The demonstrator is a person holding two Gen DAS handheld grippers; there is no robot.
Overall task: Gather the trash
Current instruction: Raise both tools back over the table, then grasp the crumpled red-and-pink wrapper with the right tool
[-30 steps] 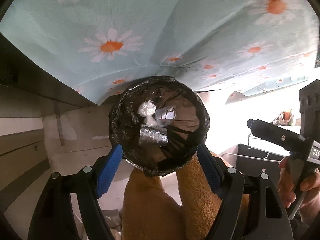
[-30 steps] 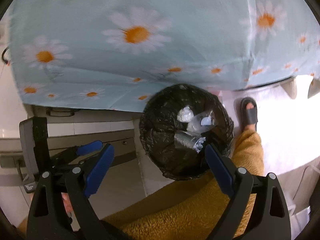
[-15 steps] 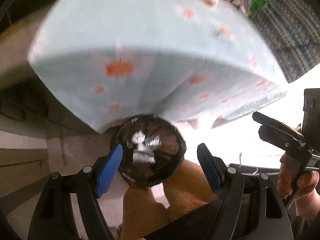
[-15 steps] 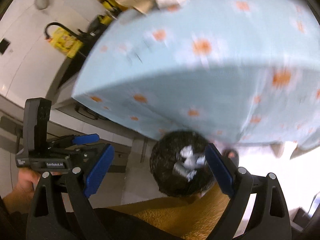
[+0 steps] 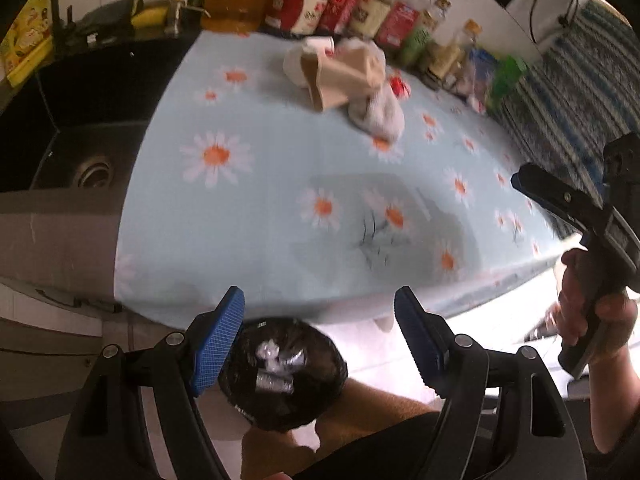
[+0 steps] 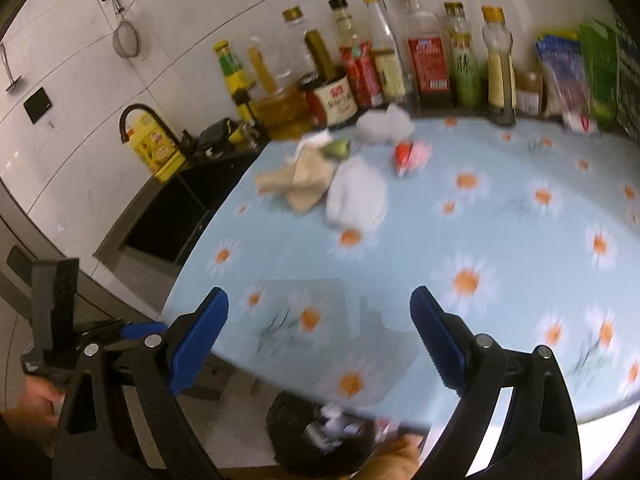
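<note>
A pile of trash lies at the far side of the daisy-print tablecloth [image 5: 280, 184]: brown paper pieces [image 5: 340, 76] [image 6: 304, 180], a crumpled white bag [image 5: 378, 114] [image 6: 356, 196] and a small red wrapper [image 5: 400, 86] [image 6: 408, 152]. Below the table's near edge stands a bin lined with a black bag [image 5: 284, 376] [image 6: 320, 436], with foil and plastic scraps inside. My left gripper [image 5: 320, 336] is open and empty above the bin. My right gripper [image 6: 318, 320] is open and empty over the table's near edge, far from the pile.
Sauce and oil bottles [image 6: 424, 52] line the wall behind the trash. A dark sink [image 5: 88, 148] with a black faucet [image 6: 140, 116] lies left of the table. A striped cloth [image 5: 568, 100] hangs at the right. A person's leg [image 5: 380, 412] is beside the bin.
Both grippers have risen from just over the bin to above table height. The tabletop with its trash and bottles has come into view, and the bin has sunk to the bottom edge.
</note>
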